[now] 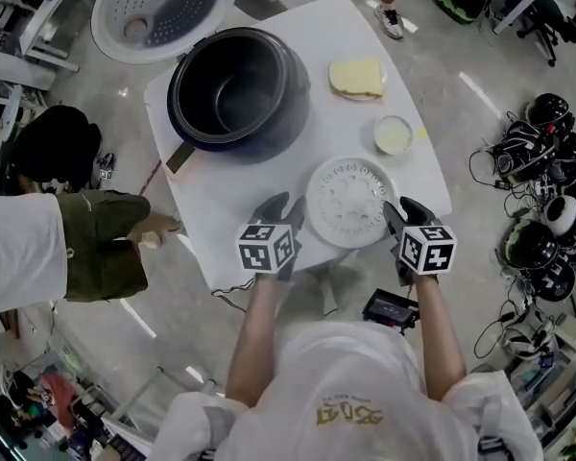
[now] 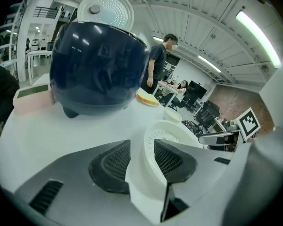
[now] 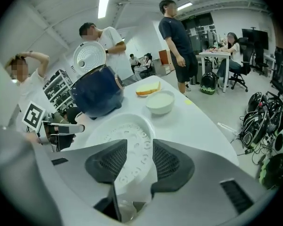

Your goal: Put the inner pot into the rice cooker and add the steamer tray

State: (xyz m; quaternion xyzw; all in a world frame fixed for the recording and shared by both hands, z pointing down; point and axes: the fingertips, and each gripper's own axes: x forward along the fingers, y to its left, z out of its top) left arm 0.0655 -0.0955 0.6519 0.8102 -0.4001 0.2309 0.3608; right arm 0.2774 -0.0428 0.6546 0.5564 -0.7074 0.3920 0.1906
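The dark blue rice cooker stands at the table's far left with its white lid swung open, and a dark inner pot shows inside it. The white perforated steamer tray lies flat near the table's front edge. My left gripper is at the tray's left rim and my right gripper at its right rim. In the left gripper view the left gripper is open with the tray rim between its pads. The right gripper is likewise open astride the tray rim.
A yellow sponge-like slab and a small white bowl sit on the white table behind the tray. A seated person in green is close on the left. Headsets and cables litter the floor on the right. People stand beyond the table.
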